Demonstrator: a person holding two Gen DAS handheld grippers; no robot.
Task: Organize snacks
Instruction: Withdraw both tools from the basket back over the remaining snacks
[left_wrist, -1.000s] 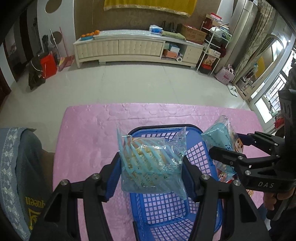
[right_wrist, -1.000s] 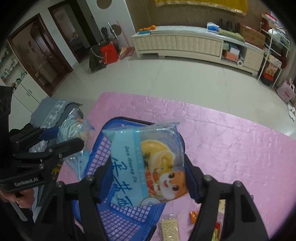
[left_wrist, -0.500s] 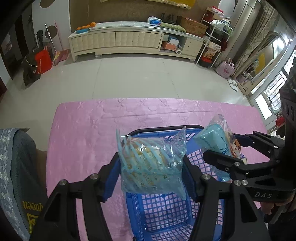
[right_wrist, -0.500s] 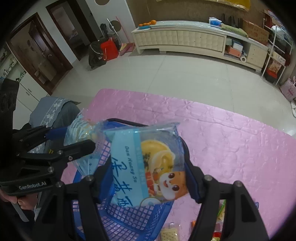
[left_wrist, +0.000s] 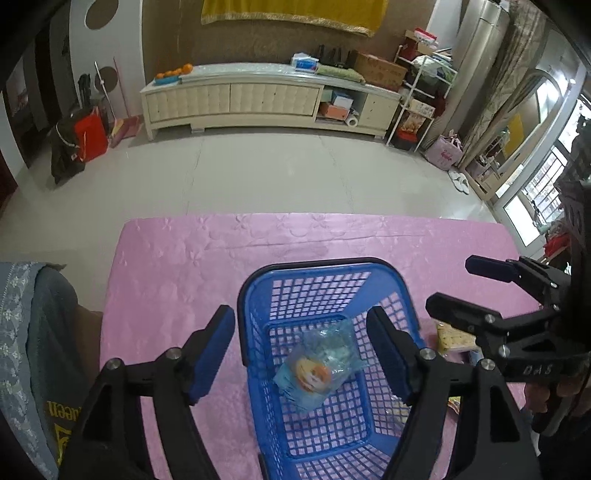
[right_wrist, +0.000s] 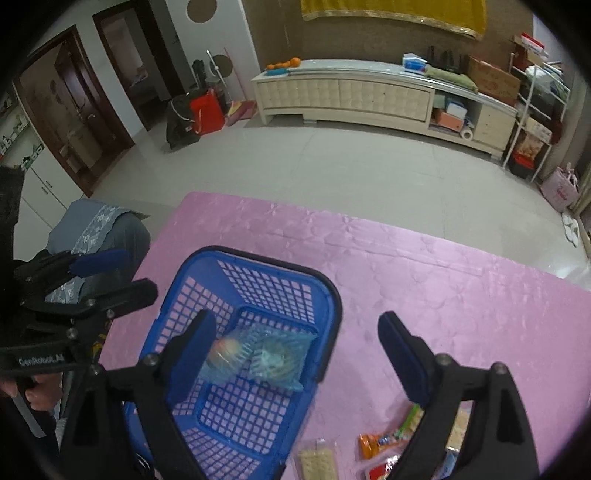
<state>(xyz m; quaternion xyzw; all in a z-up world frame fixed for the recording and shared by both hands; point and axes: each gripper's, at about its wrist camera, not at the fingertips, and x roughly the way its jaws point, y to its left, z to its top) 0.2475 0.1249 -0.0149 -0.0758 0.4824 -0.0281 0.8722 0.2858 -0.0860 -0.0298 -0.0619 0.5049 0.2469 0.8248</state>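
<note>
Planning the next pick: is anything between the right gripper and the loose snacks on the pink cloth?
Nothing visible. The right gripper is open and empty, and the loose snacks lie uncovered on the pink cloth, beside the blue basket, though the gripper's own finger hides a few.

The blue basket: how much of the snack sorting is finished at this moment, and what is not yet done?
Done: two light-blue snack bags lie inside the blue basket. In hand: nothing; the left gripper and right gripper have just been opening and their jaws stand apart with nothing pinched between them. Left: a cracker pack, an orange packet and other loose snacks remain on the pink tablecloth.
</note>
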